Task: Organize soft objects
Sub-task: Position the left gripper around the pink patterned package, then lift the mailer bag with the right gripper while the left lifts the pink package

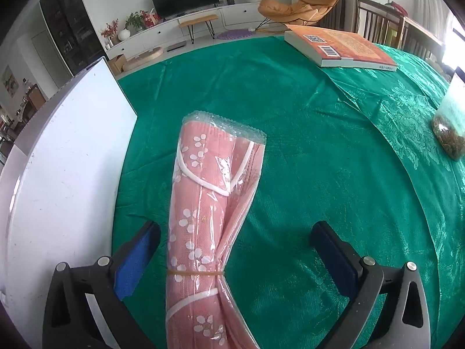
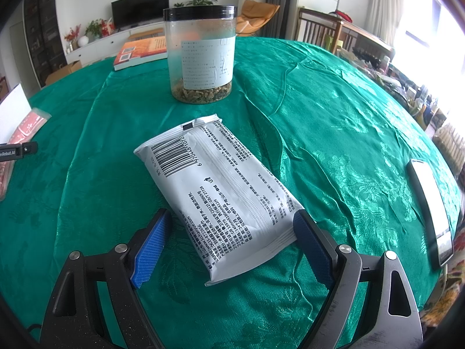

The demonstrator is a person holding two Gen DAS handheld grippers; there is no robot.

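Nothing looks sorted yet, judging by how things are lying: both soft items are sitting loose on the green cloth [image 2: 334,122], well apart from each other, and neither is being gripped. The left gripper [image 1: 235,238] is standing wide open around the pink roll [image 1: 212,203], which is running lengthwise between its blue pads and reaching forward beyond them, just beside the white board [image 1: 69,157]; whether the left pad is touching the wrap I cannot tell, and the right pad is clearly apart from it. The right gripper [image 2: 229,224] is likewise spread wide, straddling the near end of the white pack [image 2: 221,192], with its right pad at or just against the pack's corner and its left pad just beside the pack's edge, touching or not I cannot say. What is left seems to be nearly everything: closing on each item and carrying it to wherever the soft things belong, a place the views are not showing. The roll is pink fabric with white blossoms and white piping, sealed in crinkly clear plastic and cinched by a rubber band [image 1: 196,273], so it should squash easily. The pack is a flat, pillowy film pouch with a crimped seam, barcode and dense print, probably slippery. The rigid jar [image 2: 200,55] and book [image 1: 340,46] are standing apart.
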